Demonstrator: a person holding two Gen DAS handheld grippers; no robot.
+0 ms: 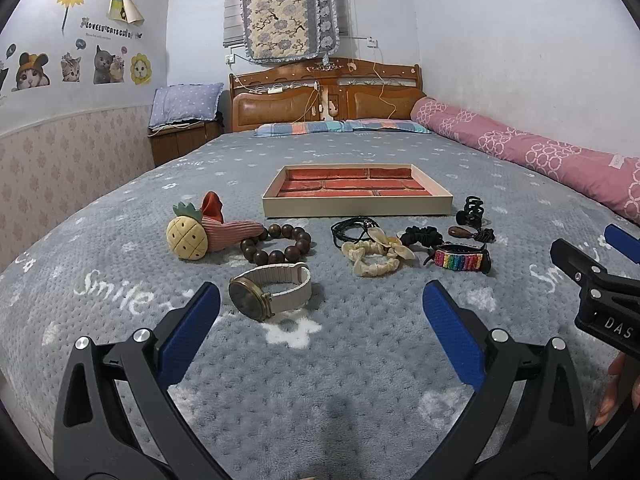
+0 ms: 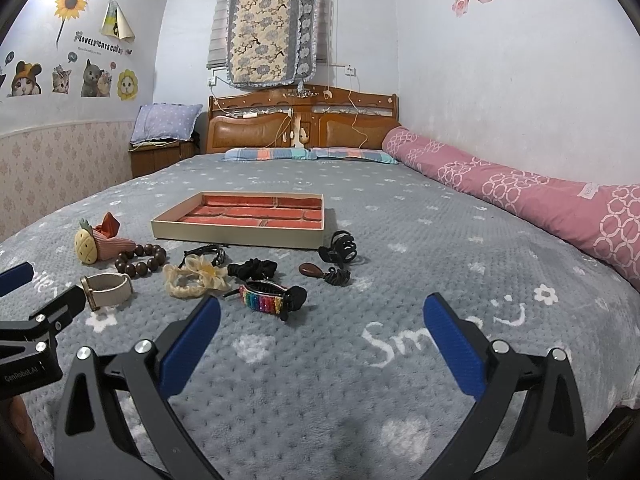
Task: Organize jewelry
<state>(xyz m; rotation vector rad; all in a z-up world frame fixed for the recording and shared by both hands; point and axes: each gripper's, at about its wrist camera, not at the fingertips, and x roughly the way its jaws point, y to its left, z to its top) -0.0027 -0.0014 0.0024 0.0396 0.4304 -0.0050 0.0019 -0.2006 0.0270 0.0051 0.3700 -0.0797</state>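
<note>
Both my jaws are spread, holding nothing. The watch (image 1: 272,292) lies on the bed (image 1: 320,380), just ahead of my left gripper (image 1: 320,304). Straddle its strap; carry to the tray (image 1: 356,205).

"Smile" on blanket (image 1: 360,360); "GenRobot.AI" on left claw (image 2: 12,304).

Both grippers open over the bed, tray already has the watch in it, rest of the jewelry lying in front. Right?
Not quite: the tray holds nothing. The watch lies on the bed just ahead of the left gripper, as the left wrist view shows. The rest stands: both grippers are open, the right gripper too, and the jewelry lies in front of the tray.
</note>
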